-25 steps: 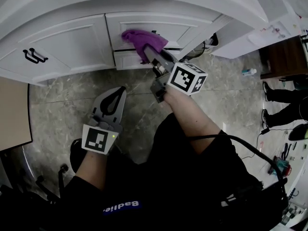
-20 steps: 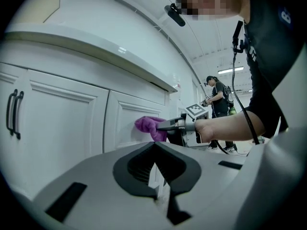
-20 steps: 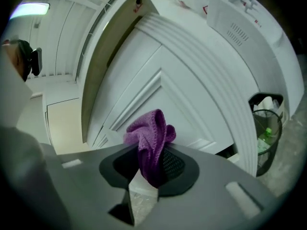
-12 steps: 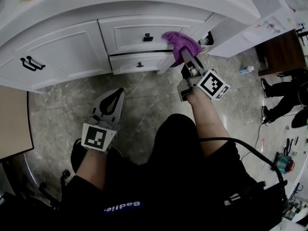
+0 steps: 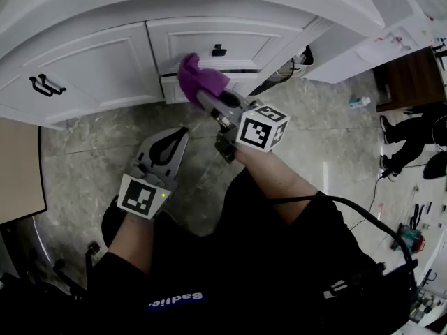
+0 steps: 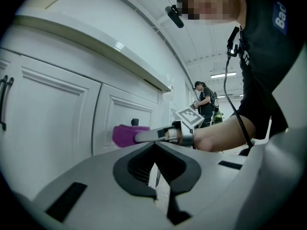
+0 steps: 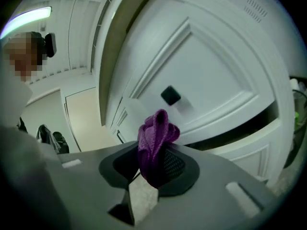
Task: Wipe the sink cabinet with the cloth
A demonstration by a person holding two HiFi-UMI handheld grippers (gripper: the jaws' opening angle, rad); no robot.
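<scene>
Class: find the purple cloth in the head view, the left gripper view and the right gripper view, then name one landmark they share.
Head view: purple cloth upper centre, at the tip of the right gripper, at the drawer fronts.
Left gripper view: cloth left of centre, at the far end of the right gripper.
Right gripper view: cloth centre, clamped between the jaws.
Shared landmark: the black drawer knob, just above the cloth in each.

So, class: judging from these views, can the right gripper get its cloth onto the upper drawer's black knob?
Probably yes. The right gripper, shut on the purple cloth, sits just beside the knob, with only bare drawer front between.
</scene>
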